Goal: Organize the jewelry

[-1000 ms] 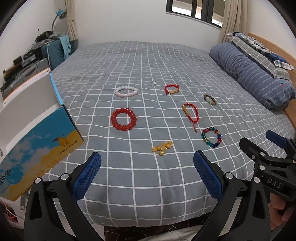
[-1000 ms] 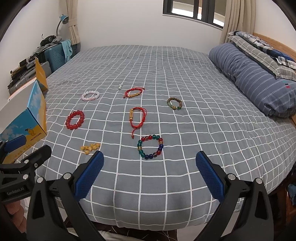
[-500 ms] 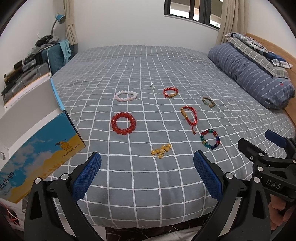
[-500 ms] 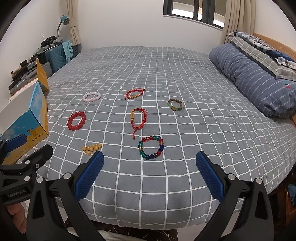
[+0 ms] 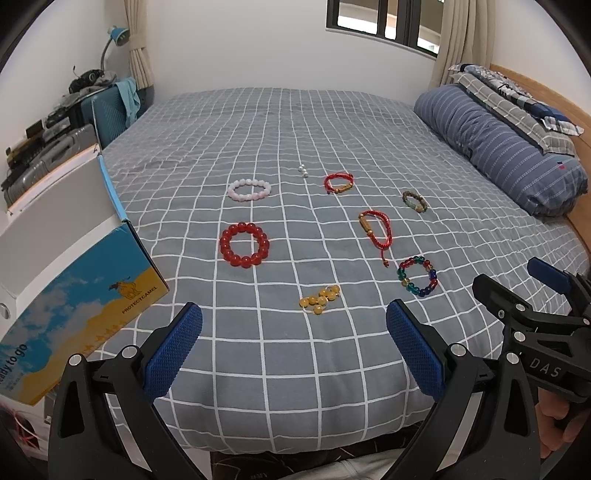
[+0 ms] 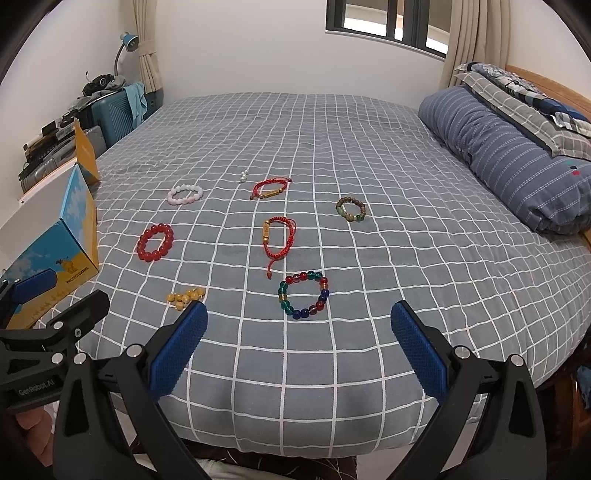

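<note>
Several bracelets lie on the grey checked bed (image 5: 295,369): a red bead bracelet (image 5: 244,244), a pink one (image 5: 249,189), yellow beads (image 5: 320,298), a multicolour one (image 5: 418,275) (image 6: 304,294), two red cord bracelets (image 5: 373,229) (image 5: 339,183), a brown-green one (image 5: 414,201) and small white beads (image 5: 303,171). An open blue-and-yellow box (image 5: 74,295) stands at the left bed edge. My left gripper (image 5: 293,349) and right gripper (image 6: 299,349) are open and empty above the near bed edge.
A rolled blue striped duvet (image 5: 506,147) and folded bedding lie along the right side by the headboard. Suitcases and clutter (image 5: 55,136) stand left of the bed. A window (image 5: 384,22) is on the far wall.
Both grippers have pulled back and risen slightly, so the bracelets sit a little farther away. Nothing was taken hold of.
</note>
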Action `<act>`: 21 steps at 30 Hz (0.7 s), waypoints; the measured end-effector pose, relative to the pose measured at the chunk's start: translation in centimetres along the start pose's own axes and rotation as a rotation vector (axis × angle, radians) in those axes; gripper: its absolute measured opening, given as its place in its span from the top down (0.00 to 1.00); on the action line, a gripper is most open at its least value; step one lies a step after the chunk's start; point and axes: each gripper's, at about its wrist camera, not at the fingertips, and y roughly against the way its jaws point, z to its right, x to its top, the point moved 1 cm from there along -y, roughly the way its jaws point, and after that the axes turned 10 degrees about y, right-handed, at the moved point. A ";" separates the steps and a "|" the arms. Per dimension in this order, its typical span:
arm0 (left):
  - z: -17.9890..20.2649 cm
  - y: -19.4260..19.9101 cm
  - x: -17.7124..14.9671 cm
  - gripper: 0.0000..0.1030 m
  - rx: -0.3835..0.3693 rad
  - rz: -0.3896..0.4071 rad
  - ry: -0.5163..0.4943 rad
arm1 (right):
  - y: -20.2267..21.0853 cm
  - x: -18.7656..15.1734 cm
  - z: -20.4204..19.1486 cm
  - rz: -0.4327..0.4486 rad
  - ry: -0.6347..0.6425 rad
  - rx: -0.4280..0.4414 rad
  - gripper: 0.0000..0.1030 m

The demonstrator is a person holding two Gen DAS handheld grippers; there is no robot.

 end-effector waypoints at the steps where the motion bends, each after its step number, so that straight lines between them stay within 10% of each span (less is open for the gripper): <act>1: 0.0 -0.1 0.1 0.05 0.002 0.000 0.001 | 0.0 0.1 0.1 0.001 -0.002 0.001 0.07; 21: -0.9 -6.7 6.3 0.05 0.033 -0.066 0.020 | -6.9 5.4 1.7 -0.056 0.011 0.012 0.07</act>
